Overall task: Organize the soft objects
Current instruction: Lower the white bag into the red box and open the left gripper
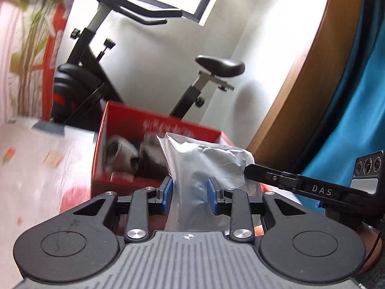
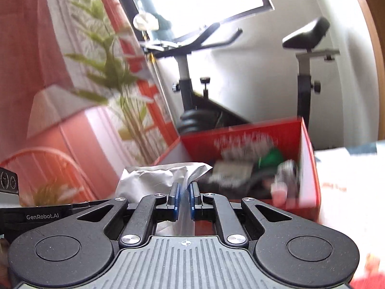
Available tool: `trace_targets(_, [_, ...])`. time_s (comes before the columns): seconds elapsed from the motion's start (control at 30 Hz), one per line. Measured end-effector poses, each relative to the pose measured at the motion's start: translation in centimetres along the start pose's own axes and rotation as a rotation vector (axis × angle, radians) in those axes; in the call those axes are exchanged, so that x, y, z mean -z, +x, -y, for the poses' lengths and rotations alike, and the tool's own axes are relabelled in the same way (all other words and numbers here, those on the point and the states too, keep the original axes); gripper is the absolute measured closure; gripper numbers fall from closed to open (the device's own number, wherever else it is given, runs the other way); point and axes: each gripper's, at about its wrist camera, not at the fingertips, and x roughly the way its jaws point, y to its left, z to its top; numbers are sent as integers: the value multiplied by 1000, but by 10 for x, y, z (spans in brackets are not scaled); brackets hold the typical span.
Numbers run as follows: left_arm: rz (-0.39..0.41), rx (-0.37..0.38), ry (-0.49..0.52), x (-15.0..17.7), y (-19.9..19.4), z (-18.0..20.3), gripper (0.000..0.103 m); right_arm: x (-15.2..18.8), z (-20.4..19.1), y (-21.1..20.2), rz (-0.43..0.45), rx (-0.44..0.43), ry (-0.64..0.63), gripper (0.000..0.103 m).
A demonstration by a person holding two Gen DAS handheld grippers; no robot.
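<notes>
Silver foil pouch (image 1: 192,168) hung just before the red box (image 1: 115,149), both grippers' jaws clenched on it: left gripper (image 1: 190,192), right gripper (image 2: 184,198). Carrying step; next needs release inside the box.

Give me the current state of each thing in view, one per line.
Crinkled silver foil pouch: upright, held by both tongs.
Left tongs: shut on the pouch's body.
Right tongs: shut on the pouch's thin edge.
Red cardboard box: open-topped, partly filled with blurred items, behind the pouch.
Black exercise bike: standing unused behind the box.
</notes>
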Motion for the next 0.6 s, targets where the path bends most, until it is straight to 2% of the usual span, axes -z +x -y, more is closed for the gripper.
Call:
trace_targets(0.13, [2, 4, 11, -35, 30, -4, 70, -35, 11, 25, 8, 29, -51, 94])
trace_targets(0.27, [-26, -18, 43, -55, 67, -8, 70, -52, 26, 57, -16, 66, -79, 91])
trace_targets(0.43, [-129, -51, 64, -60, 109, -16, 70, -48, 47, 100, -111, 138, -93, 91])
trace_targets(0.6, [-251, -62, 81, -45, 139, -24, 70, -28, 64, 128, -245, 197, -103, 91])
